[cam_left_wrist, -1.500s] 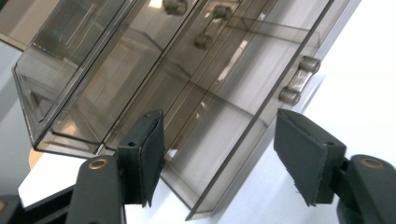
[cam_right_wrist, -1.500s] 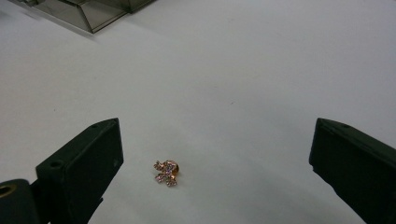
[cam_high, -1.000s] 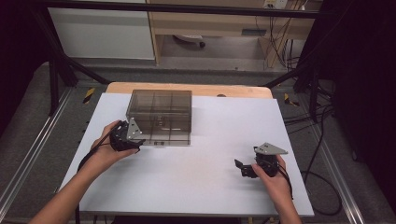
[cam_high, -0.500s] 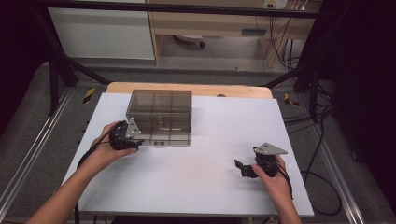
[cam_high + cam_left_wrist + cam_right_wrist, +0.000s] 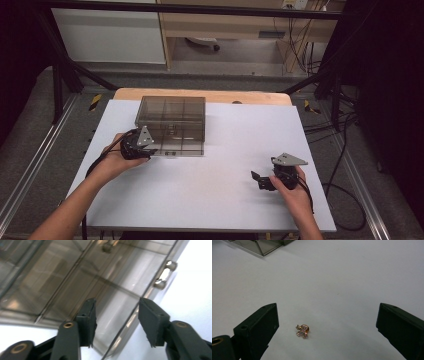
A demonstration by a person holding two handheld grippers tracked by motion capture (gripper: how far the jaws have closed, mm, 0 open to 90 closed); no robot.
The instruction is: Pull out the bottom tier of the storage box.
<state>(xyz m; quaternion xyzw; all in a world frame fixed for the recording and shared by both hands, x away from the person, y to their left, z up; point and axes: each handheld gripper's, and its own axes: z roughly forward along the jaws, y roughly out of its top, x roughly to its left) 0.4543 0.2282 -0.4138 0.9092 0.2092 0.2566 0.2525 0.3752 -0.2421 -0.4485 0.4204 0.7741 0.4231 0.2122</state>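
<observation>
A smoky clear box [image 5: 172,125] with inner compartments stands at the back left of the white table [image 5: 210,205]. My left gripper [image 5: 151,151] is at its front left corner. In the left gripper view the box's [image 5: 75,277] lower edge runs between the jaws of the left gripper [image 5: 116,315]; they have just been closing, and a gap shows on each side. A metal handle [image 5: 165,275] sits on the box front. My right gripper [image 5: 259,180] rests at the front right, open wide [image 5: 327,307] around a small gold, stone-set earring [image 5: 302,331] lying on the table.
A wooden board [image 5: 250,96] pokes out behind the white tabletop. Cables [image 5: 345,165] hang off the right side, and metal rails [image 5: 30,160] run along the left. The box's corner [image 5: 262,247] shows at the top left of the right gripper view.
</observation>
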